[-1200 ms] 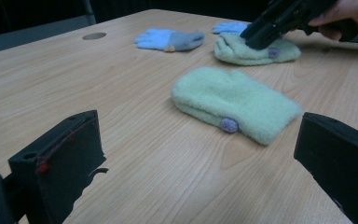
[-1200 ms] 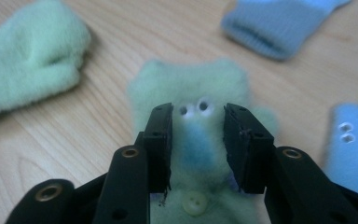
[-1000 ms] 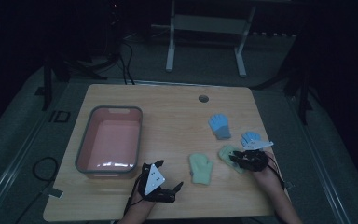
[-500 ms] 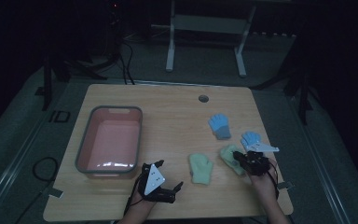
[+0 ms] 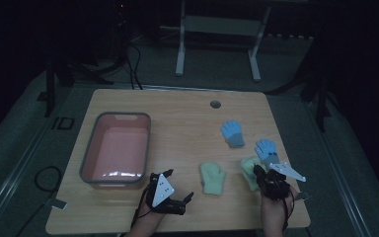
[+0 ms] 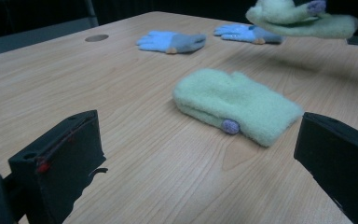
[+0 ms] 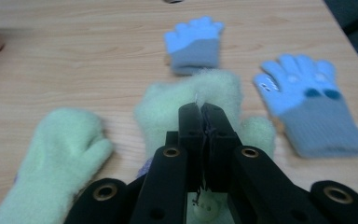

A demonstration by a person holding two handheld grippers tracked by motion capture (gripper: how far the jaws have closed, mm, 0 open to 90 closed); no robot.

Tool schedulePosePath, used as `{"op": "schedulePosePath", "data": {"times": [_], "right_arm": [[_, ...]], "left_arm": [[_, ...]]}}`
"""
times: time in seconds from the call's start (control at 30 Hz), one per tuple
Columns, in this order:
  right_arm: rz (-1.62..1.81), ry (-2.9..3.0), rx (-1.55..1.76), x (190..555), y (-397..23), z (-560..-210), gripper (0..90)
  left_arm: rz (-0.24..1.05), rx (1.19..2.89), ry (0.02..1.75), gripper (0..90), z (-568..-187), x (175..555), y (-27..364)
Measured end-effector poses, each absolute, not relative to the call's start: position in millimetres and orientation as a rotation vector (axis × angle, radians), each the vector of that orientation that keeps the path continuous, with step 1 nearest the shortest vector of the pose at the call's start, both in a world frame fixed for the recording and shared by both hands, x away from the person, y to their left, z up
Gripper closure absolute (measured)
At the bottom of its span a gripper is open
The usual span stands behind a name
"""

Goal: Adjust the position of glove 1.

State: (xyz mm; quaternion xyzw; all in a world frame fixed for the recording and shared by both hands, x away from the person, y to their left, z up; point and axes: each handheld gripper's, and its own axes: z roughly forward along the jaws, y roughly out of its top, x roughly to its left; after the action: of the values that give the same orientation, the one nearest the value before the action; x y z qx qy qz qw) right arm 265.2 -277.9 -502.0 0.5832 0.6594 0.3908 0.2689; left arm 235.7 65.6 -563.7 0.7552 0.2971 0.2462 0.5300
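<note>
My right gripper (image 7: pixel 200 109) was clamped on the fluffy green mitten (image 7: pixel 191 100), lifted just off the table (image 5: pixel 177 118) right of its lying twin (image 5: pixel 212 178); my left gripper (image 5: pixel 190 196) stood open, empty. It seemed light, soft and floppy, so I judged a deep pinch through the cuff safest.

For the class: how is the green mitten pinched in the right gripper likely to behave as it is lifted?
The green mitten looks fuzzy and soft, so it will probably sag either side of the right gripper. It seems light. Its pile likely resists slipping.
</note>
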Motion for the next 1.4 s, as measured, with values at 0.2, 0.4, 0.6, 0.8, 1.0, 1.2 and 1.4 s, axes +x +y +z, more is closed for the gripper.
{"op": "schedulePosePath", "data": {"times": [0.2, 0.4, 0.6, 0.8, 1.0, 1.2, 1.4], "right_arm": [[1.015, 1.728, 1.669, 263, -283, -524, 87.4], [0.951, 1.73, 1.72, 272, -281, -546, 87.1], [0.938, 1.755, 1.699, 273, -280, -552, 74.5], [0.907, 1.821, 1.62, 272, -278, -540, 66.7], [0.947, 1.914, 1.526, 276, -282, -524, 65.4], [0.904, 1.968, 1.461, 280, -291, -521, 64.5], [0.934, 2.071, 1.364, 286, -301, -517, 63.6]], "left_arm": [[0.589, 1.807, 0.707, 1.3, -564, 236, 65], [0.591, 1.811, 0.701, 1.3, -564, 236, 65], [0.588, 1.816, 0.697, 1.3, -564, 236, 65], [0.589, 1.818, 0.695, 1.3, -564, 235, 64], [0.586, 1.822, 0.692, 1.3, -564, 236, 64], [0.583, 1.819, 0.698, 1.3, -564, 236, 65], [0.584, 1.814, 0.704, 1.3, -564, 236, 65]]}}
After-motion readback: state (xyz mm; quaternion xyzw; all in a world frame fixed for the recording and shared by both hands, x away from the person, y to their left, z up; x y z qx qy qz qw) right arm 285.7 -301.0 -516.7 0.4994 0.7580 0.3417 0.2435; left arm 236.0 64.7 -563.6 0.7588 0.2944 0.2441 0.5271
